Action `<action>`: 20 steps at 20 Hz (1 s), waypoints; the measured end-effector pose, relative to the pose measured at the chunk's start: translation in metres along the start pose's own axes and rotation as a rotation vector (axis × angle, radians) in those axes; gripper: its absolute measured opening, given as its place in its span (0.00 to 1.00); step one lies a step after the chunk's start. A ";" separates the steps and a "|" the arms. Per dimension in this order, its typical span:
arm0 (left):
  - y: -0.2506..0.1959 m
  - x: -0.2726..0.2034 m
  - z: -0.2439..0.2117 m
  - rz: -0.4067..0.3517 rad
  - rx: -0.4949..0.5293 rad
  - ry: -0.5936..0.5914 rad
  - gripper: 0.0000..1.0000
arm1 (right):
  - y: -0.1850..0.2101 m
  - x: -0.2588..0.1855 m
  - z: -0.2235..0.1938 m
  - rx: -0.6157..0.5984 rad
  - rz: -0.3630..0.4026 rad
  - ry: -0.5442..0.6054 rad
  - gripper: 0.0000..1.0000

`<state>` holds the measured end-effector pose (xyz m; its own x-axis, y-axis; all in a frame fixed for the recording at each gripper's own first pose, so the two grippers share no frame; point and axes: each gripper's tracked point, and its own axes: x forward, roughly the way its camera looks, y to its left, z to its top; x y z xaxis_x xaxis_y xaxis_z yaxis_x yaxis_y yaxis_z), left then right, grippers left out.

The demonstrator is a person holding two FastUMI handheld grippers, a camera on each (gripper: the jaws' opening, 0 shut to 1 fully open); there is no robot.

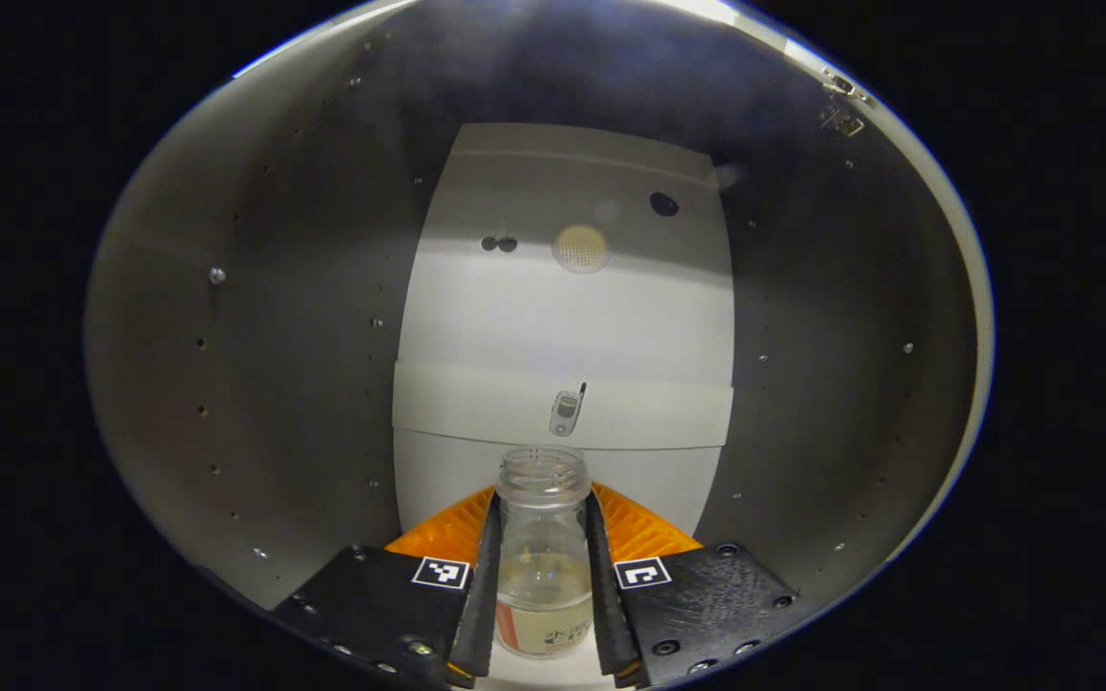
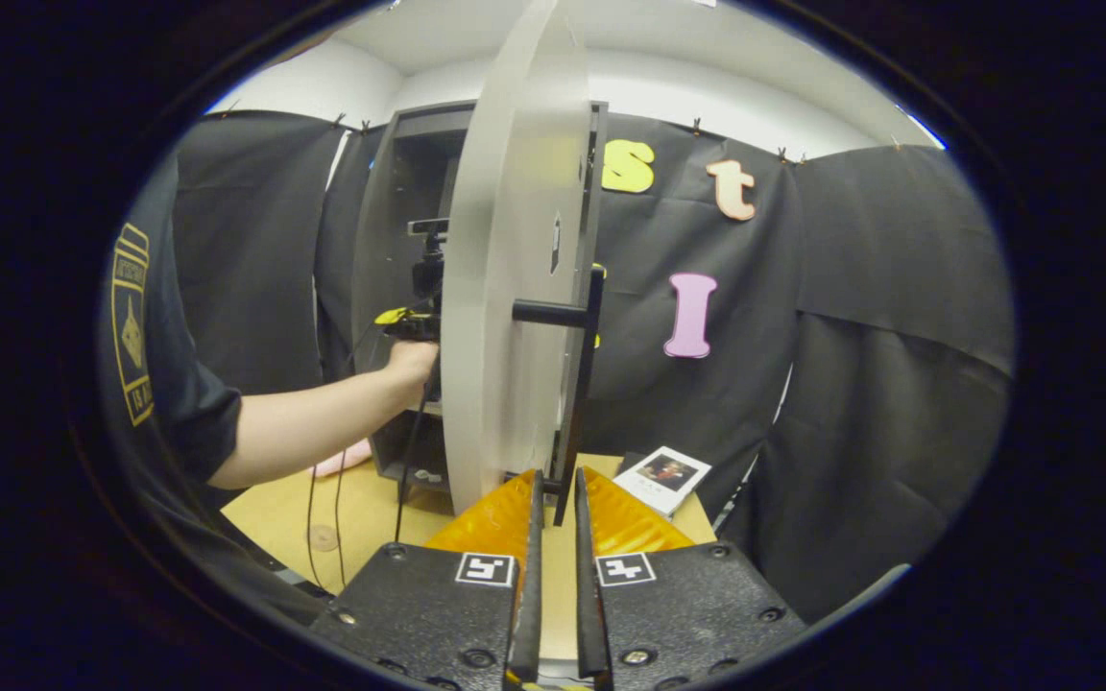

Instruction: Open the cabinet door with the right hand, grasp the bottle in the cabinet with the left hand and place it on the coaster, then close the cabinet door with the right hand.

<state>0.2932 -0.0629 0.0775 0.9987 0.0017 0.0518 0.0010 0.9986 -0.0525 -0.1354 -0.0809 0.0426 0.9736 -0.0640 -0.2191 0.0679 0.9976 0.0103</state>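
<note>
Bottle (image 1: 543, 566) base cut off; left claw (image 2: 414, 324) behind cabinet door (image 2: 505, 317).

Clear, seemingly glass bottle (image 1: 543, 557)

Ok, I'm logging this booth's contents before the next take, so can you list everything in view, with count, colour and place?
bottle: one, clear glass, open mouth, some liquid, pale label; between the left gripper's fingers, inside the cabinet.
cabinet: one, grey inside, pale back panel; stands on the table.
cabinet door: one, pale grey, swung open, edge-on in the right gripper view.
door handle: one, black bar; its lower end sits between the right gripper's fingers.
table: one, light wood.
booklet: one, white with a picture; on the table right of the door.
person's arm: one, dark short sleeve, reaching into the cabinet.
left gripper: fingers against both bottle sides.
right gripper: fingers nearly together.
</note>
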 end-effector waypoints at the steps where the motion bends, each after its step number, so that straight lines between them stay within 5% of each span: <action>1: -0.004 -0.011 0.006 -0.026 0.000 -0.010 0.40 | -0.010 0.001 -0.002 0.013 -0.018 -0.001 0.14; 5: -0.002 -0.072 0.024 -0.113 -0.003 -0.024 0.40 | -0.044 0.003 0.000 0.010 -0.158 -0.011 0.06; 8: 0.019 -0.114 0.030 -0.132 -0.027 -0.052 0.36 | -0.042 0.006 -0.002 0.036 -0.142 -0.012 0.12; 9: 0.028 -0.129 0.028 -0.122 -0.025 -0.051 0.31 | -0.042 0.006 0.000 0.017 -0.144 -0.014 0.12; 10: 0.040 -0.146 0.024 -0.107 -0.030 -0.056 0.40 | -0.043 0.004 0.000 0.000 -0.145 -0.016 0.12; 12: 0.069 -0.177 0.013 -0.059 -0.049 -0.055 0.31 | -0.044 0.003 0.000 0.000 -0.143 -0.041 0.06; 15: 0.120 -0.223 -0.019 0.071 -0.040 -0.006 0.40 | -0.052 0.003 0.004 0.039 -0.127 -0.103 0.15; 16: 0.133 -0.238 -0.034 0.113 -0.024 0.023 0.41 | -0.056 0.006 -0.001 0.064 -0.104 -0.116 0.20; 18: 0.157 -0.274 -0.059 0.198 -0.016 0.070 0.40 | -0.071 0.007 -0.005 0.124 -0.071 -0.129 0.47; 20: 0.168 -0.304 -0.076 0.264 -0.011 0.074 0.40 | -0.087 0.003 -0.004 0.169 -0.039 -0.178 0.83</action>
<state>-0.0060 0.1004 -0.0227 0.9654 0.2579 -0.0384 -0.2600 0.9634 -0.0652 -0.1396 -0.1681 0.0367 0.9916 -0.1205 -0.0471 0.1268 0.9770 0.1713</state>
